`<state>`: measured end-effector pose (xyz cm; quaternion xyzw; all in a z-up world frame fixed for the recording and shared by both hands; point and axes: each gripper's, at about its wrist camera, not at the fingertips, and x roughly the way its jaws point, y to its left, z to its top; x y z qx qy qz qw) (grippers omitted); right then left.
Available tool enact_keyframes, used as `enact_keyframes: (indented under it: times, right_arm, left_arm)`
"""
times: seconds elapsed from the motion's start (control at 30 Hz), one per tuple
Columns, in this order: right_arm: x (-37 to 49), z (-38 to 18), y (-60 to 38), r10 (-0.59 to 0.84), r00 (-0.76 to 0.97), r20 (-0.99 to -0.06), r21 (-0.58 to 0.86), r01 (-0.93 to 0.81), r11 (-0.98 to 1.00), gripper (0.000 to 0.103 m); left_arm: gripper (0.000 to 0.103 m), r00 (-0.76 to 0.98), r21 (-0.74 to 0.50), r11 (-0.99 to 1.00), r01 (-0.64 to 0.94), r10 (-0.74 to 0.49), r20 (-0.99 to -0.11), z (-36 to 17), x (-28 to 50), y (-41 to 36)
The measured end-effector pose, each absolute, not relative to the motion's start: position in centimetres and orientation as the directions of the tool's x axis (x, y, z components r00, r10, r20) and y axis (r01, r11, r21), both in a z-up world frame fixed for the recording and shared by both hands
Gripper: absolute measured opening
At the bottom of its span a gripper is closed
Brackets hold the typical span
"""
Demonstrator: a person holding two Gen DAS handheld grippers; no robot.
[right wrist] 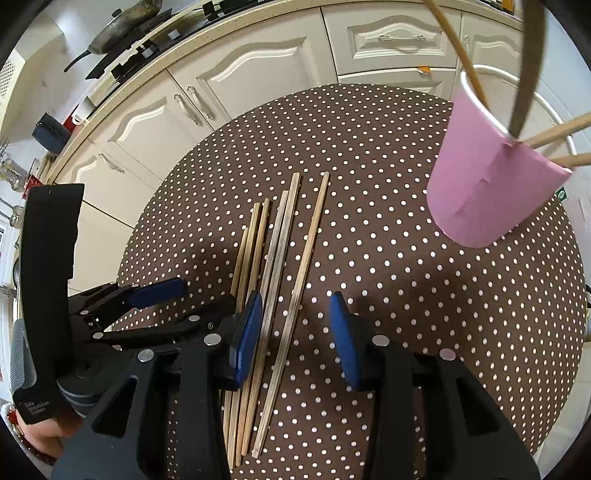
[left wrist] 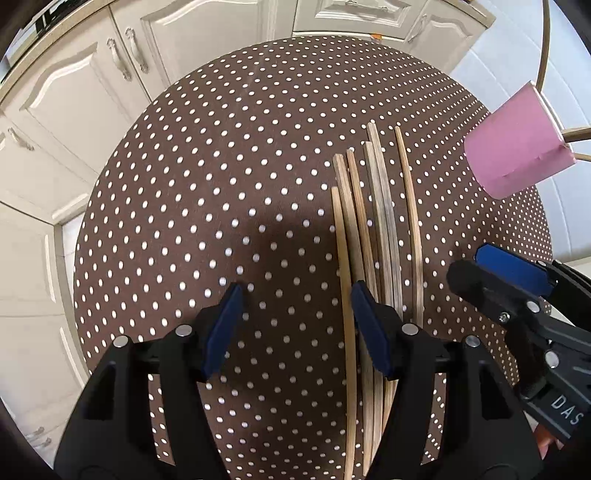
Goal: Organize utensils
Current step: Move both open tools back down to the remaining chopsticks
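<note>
Several wooden chopsticks lie side by side on the brown polka-dot table; they also show in the right wrist view. A pink cup stands at the table's right edge with a few sticks in it, also in the right wrist view. My left gripper is open and empty above the chopsticks' near ends, its right finger over them. My right gripper is open and empty, straddling the rightmost chopsticks. Each gripper shows in the other's view, the right one and the left one.
White kitchen cabinets stand behind the table. A countertop with a frying pan runs at the upper left. The table's round edge drops off at the left. A hand holds the left gripper.
</note>
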<state>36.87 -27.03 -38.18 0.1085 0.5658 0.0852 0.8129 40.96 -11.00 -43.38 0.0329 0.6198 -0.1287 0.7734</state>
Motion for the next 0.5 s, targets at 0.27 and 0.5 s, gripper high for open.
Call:
enact_keyframes:
  times: [0.27, 0.5]
  right_arm:
    - [38.3, -39.0, -27.8, 0.252, 0.329, -0.91, 0.27, 0.009, 0.963, 0.036]
    - [39.9, -39.8, -27.3, 0.229, 0.307, -0.924, 0.24, -0.002, 0.971, 0.036]
  left_arm:
    - [0.061, 0.23, -0.026, 0.958, 0.285, -0.095, -0.969, -43.5, 42.6, -13.3]
    - [0.036, 0.247, -0.028, 0.967, 0.252, -0.092, -0.965, -43.3, 43.3, -12.7]
